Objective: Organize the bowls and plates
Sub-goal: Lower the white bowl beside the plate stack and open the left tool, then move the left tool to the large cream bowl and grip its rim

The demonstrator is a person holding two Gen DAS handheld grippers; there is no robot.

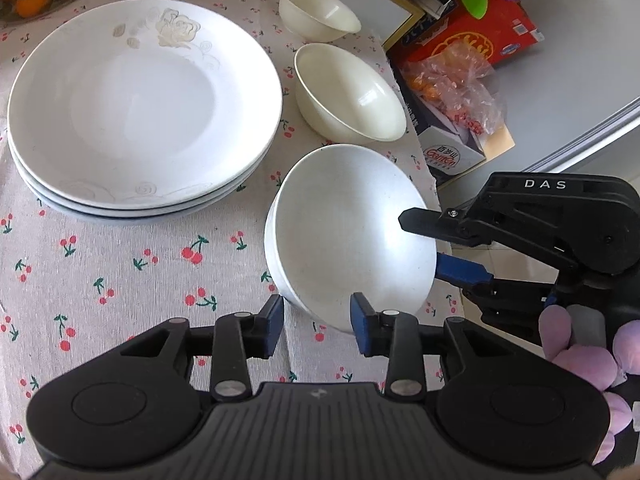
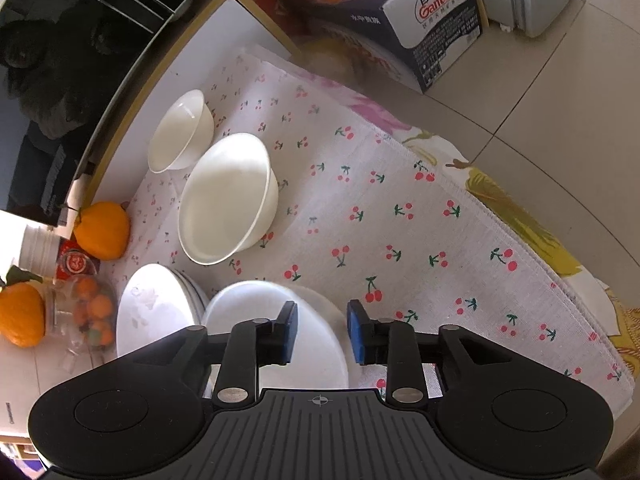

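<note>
White nested bowls (image 1: 352, 240) sit tilted at the tabletop (image 1: 120, 272) edge, rim between both parted, unclamped tools, left (image 1: 318, 326) and right (image 1: 424, 244), so a nudge could tip them off.

open cloth (image 2: 400, 220) right of bowls (image 2: 228, 200), plates (image 1: 140, 112) blocking left

Cherry-print tablecloth (image 2: 400, 216) over a table — pale tiled floor (image 2: 560, 80) beyond, brightly lit.

My left gripper (image 1: 317, 322): black, blue pads, silver pivots.
My right gripper (image 1: 444, 240): black, white "DAS" lettering.
My glove (image 1: 576, 352): fuzzy lilac.
</note>
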